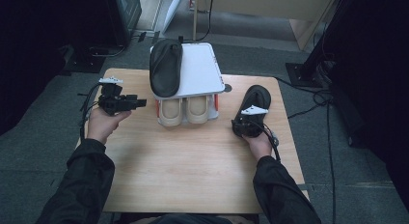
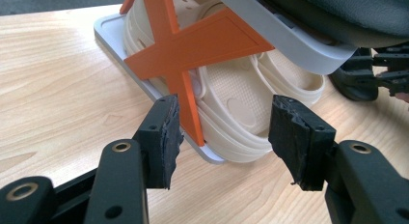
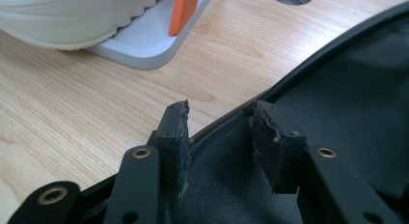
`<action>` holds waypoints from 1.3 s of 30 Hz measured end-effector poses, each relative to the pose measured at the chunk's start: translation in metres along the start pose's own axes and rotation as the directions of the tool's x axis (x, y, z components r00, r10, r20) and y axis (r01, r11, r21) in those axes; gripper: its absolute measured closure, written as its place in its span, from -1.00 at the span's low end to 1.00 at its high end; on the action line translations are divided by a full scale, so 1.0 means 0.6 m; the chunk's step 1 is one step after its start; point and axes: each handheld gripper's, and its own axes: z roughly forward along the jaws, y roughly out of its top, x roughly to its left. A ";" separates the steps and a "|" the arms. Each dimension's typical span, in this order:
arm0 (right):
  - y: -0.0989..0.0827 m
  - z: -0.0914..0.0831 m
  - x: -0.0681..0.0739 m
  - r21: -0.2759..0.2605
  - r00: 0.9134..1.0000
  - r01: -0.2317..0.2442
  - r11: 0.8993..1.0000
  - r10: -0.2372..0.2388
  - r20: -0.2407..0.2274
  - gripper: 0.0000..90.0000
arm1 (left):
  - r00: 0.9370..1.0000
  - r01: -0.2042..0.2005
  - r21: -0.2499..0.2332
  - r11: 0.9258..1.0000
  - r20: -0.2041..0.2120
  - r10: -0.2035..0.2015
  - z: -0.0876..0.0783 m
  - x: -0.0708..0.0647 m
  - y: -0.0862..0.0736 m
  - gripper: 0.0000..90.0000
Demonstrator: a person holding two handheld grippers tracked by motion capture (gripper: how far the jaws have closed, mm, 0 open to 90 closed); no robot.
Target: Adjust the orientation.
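The right tongs (image 3: 219,113) straddled the rim of a black slipper (image 1: 254,104) lying near the table's right edge, one pad outside the rim and one inside on the insole, with a gap showing, so not yet clamped. The left tongs (image 2: 222,132) stood open and empty near the left edge, aimed at the beige slippers (image 2: 241,103) on the lower tier of a small grey rack (image 1: 202,69) at the table's back middle, where a second black slipper (image 1: 165,67) lay on top. The slipper looked light, soft and bendy; its thin side wall seemed the sensible hold, though it would likely droop.
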 end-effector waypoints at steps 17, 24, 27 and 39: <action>-0.023 -0.034 -0.026 0.032 0.997 -0.068 0.997 0.070 -0.037 0.37 | 1.000 -0.012 0.009 1.000 0.003 0.012 0.025 0.006 -0.011 0.00; -0.012 -0.051 -0.054 -0.021 0.992 -0.123 0.992 0.123 -0.007 0.34 | 1.000 -0.023 0.016 1.000 0.007 0.023 0.027 0.007 -0.015 0.00; -0.008 -0.057 -0.074 -0.047 0.990 -0.141 0.989 0.142 0.023 0.32 | 1.000 -0.020 0.013 1.000 0.013 0.020 0.026 0.007 -0.017 0.00; 0.003 -0.051 -0.148 -0.090 0.970 -0.218 0.972 0.226 0.092 0.25 | 1.000 -0.027 0.013 1.000 0.014 0.026 0.022 0.005 -0.025 0.00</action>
